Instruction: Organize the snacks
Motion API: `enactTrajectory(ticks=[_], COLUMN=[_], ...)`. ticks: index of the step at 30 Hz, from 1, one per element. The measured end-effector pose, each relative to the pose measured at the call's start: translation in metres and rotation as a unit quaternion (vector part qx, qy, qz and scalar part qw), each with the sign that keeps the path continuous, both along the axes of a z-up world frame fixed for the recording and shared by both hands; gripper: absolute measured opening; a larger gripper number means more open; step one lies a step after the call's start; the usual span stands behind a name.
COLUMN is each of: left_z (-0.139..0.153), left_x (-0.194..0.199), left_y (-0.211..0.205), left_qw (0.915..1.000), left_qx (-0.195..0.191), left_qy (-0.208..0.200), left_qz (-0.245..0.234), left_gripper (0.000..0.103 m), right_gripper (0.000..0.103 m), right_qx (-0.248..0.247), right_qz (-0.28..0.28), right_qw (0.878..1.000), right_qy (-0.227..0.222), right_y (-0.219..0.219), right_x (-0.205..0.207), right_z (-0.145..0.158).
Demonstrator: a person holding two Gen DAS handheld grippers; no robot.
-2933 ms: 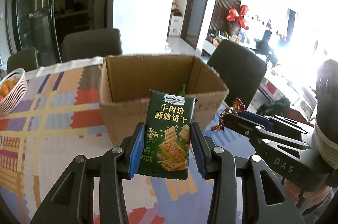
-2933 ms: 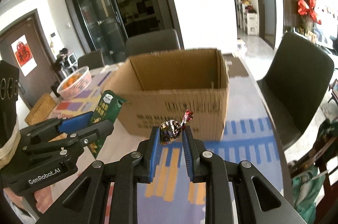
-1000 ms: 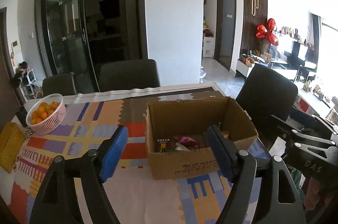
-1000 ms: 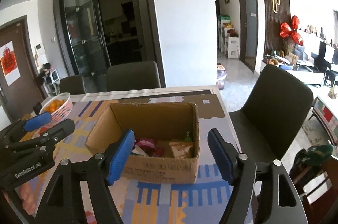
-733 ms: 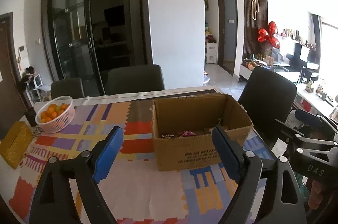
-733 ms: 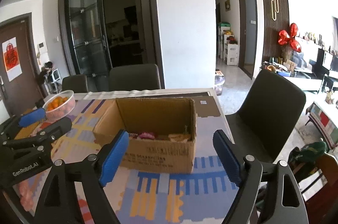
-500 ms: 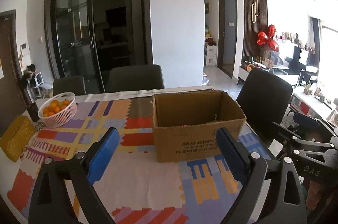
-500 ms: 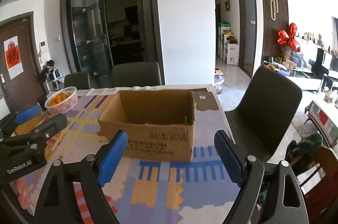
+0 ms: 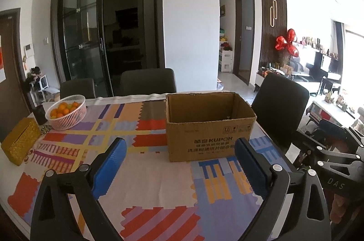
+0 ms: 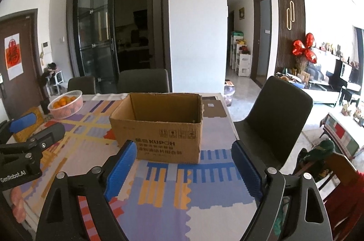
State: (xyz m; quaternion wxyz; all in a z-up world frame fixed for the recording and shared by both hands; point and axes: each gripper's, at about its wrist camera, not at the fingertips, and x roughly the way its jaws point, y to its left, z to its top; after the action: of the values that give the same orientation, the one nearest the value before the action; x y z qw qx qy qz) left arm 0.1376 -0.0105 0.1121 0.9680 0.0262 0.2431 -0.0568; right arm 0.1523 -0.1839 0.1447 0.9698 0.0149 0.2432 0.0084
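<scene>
An open brown cardboard box [image 9: 209, 136] [image 10: 159, 134] stands on the table with the colourful patterned cloth [image 9: 159, 186] [image 10: 173, 191]. Its contents are hidden behind its near wall from this low angle. My left gripper [image 9: 179, 163] is open and empty, held back from the box over the near part of the table. My right gripper [image 10: 182, 166] is open and empty too, to the right of the left one. Each gripper shows at the edge of the other's view: the right gripper [image 9: 327, 145] and the left gripper [image 10: 29, 127].
A white basket of oranges [image 9: 67, 111] [image 10: 66, 103] and a gold tissue box [image 9: 19, 140] sit at the table's left. Dark chairs stand behind the table [image 9: 147, 81] and at its right side [image 9: 279, 102] [image 10: 277, 109].
Both grippers have let go of their snacks into the box and opened wide. They have since pulled back and lowered, so the box's inside no longer shows.
</scene>
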Motion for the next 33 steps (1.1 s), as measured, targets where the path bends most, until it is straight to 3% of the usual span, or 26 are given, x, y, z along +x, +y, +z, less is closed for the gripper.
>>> enactTrajectory(ticks=[12, 33], left_z=[0.002, 0.004], left_x=[-0.02, -0.028], left_y=[0.0, 0.002], left_qw=[0.9999, 0.9996], left_qx=[-0.002, 0.01], left_qy=[-0.011, -0.027], left_qz=[-0.006, 0.002], left_gripper=[0.103, 0.103], right_gripper=[0.086, 0.086], right_qx=[0.012, 0.007], right_qz=[0.004, 0.003], right_qw=[1.0, 1.0], right_qy=[0.0, -0.005], right_y=[0.001, 0.003], right_x=[-0.014, -0.023], right_z=[0.001, 0.003])
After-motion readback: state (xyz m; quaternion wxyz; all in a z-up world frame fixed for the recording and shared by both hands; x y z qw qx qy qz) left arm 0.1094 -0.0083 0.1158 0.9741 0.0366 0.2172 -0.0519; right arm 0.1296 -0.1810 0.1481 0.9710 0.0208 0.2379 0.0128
